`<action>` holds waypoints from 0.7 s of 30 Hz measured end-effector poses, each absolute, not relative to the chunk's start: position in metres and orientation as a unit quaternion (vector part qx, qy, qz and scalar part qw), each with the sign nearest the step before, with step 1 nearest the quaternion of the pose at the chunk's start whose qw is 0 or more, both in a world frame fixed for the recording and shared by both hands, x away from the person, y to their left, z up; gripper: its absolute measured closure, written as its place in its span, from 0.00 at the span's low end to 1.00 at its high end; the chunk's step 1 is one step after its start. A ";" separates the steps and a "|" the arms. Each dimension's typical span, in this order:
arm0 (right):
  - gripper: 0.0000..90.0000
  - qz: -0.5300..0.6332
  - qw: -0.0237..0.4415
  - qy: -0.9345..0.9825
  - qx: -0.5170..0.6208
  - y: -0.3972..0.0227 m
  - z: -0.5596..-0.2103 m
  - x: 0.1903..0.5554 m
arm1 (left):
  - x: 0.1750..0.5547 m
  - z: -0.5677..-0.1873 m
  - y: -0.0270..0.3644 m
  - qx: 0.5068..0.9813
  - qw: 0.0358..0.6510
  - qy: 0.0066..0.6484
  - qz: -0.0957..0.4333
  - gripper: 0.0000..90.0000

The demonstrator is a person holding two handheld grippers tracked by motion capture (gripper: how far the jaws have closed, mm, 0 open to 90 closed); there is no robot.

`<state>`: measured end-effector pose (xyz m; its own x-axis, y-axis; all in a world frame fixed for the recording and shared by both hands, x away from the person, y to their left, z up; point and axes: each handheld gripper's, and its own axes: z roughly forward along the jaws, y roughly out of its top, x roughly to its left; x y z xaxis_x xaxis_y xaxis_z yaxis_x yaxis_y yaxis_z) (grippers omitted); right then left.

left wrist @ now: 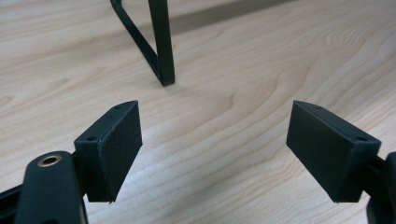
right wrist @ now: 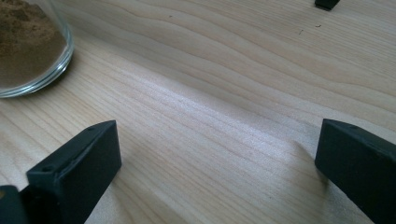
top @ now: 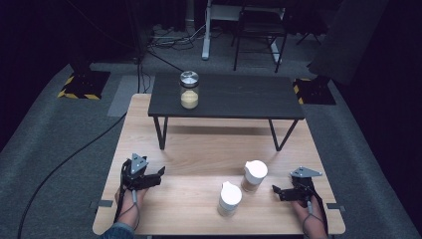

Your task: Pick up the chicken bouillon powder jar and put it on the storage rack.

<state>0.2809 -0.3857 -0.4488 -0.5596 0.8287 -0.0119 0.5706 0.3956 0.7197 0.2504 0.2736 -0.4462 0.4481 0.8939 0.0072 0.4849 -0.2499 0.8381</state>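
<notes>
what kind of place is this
Probably a lab or studio set up for recording: a wooden table on grey carpet, cables trailing over the floor, hazard-striped bases at the sides, dark surroundings.

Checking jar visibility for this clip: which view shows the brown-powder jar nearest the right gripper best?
The high view: the brown-powder jar stands whole, white lid on, left of the right gripper. The right gripper view catches its glass base.

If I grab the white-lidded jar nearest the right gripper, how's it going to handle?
The jar has clear, probably glass walls, so it's likely rigid, smooth and breakable. It's taller than wide, so a high push might tip it. The brown powder inside should add some weight low down. The right hand-held gripper is open beside it.
</notes>
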 end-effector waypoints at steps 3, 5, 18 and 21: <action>0.00 0.343 0.188 0.814 0.430 -0.386 -0.449 0.281 | 0.252 -0.451 0.270 0.750 0.402 0.462 0.249 0.21; 0.00 0.343 0.188 0.814 0.430 -0.386 -0.449 0.281 | 0.253 -0.453 0.268 0.752 0.400 0.463 0.245 0.21; 0.00 0.343 0.188 0.814 0.430 -0.386 -0.449 0.281 | 0.258 -0.459 0.258 0.765 0.381 0.465 0.230 0.20; 0.00 0.343 0.188 0.814 0.430 -0.386 -0.449 0.281 | 0.258 -0.458 0.256 0.767 0.377 0.465 0.231 0.20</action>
<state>0.2810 -0.3857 -0.4487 -0.5596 0.8287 -0.0116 0.5708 0.3955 0.7196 0.2581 0.2562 -0.4581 0.4612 0.8873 0.0048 0.5391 -0.2845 0.7928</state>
